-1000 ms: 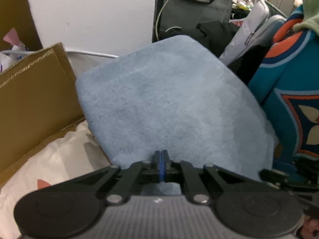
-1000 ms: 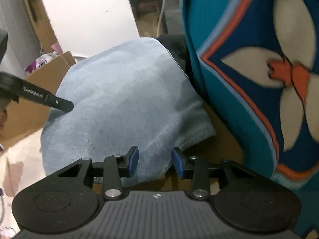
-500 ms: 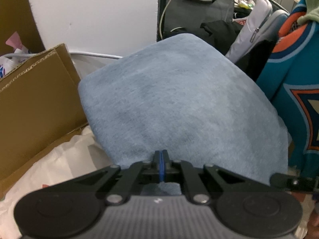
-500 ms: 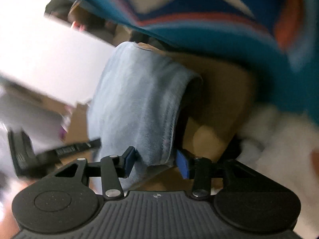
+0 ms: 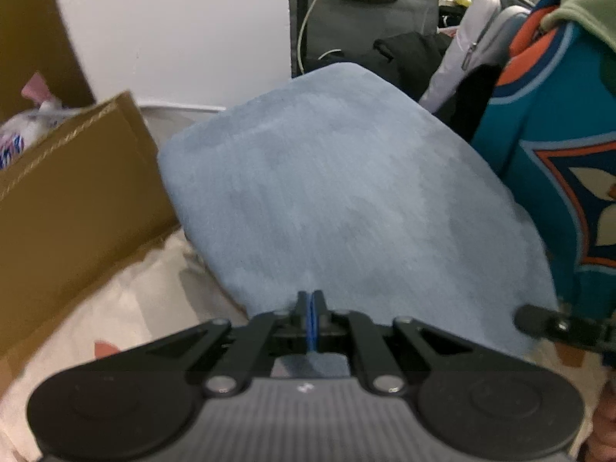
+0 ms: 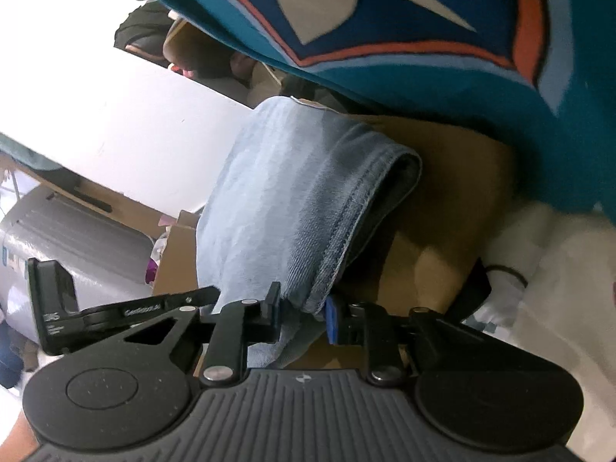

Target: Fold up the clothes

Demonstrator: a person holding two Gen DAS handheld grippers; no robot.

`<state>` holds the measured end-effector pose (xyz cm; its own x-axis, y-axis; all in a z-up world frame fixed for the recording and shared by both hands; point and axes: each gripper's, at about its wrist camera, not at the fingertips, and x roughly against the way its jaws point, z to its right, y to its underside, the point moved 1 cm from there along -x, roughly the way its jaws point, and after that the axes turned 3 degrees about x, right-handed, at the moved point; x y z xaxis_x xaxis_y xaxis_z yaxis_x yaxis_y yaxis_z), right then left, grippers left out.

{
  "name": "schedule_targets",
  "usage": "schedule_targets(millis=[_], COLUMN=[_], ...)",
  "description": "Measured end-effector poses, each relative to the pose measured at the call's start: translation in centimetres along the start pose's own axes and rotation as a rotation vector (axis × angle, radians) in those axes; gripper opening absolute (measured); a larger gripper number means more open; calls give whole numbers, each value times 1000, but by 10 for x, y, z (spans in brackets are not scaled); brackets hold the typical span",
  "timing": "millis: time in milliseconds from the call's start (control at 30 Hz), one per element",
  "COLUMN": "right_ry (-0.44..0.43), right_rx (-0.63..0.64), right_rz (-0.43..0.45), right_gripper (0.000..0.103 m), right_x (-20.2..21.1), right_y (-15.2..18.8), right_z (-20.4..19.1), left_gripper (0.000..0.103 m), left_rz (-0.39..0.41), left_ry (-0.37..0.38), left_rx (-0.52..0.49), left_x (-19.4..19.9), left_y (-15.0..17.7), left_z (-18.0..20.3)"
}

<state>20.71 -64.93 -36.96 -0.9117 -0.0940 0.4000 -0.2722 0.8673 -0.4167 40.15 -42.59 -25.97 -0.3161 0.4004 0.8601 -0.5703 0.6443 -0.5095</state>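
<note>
Your light-blue fleece garment (image 5: 346, 200) runs from bottom centre toward the upper middle of the frame. Your left gripper (image 5: 311, 321) pinches its near edge; your right gripper (image 6: 302, 313), jaws just closing, straddles the stitched hem (image 6: 346, 231).

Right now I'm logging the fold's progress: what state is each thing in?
Blue garment: folded over, lifted by its near edge.
Left gripper: jaws shut on garment edge.
Right gripper: jaws just closing, hemmed corner between them.
Cardboard box: open.
</note>
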Motion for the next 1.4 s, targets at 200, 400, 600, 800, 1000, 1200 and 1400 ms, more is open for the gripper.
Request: schedule_targets(millis=[200,400,600,800,1000,1200,1400], right_ry=[22,51,88,97,112,86,137], right_rx=[11,52,112,91,86,32,51], right_rz=[-6,-25,-34,-34,-26,-17,-36], right_gripper=[22,21,25,34,39,40,32], right_x=[0,1,4,7,6,1,-1], right_y=[-3,-2,-5,-5,-5,-8,-3], right_z=[-2,-7,-17,-12,-10,-8,-11], left_gripper=[4,9,48,50,57,44,25], left_rz=[-4,-33,-21,-10,-8,-8,-69], left_ry=[-25,-22,33,105,164,199,218], left_rx=[4,21,138,217,262,273,297], left_x=[15,24,30,16,5,2,5], left_y=[24,32,42,44,47,55,58], left_z=[8,10,-1,-10,-10,-11,-17])
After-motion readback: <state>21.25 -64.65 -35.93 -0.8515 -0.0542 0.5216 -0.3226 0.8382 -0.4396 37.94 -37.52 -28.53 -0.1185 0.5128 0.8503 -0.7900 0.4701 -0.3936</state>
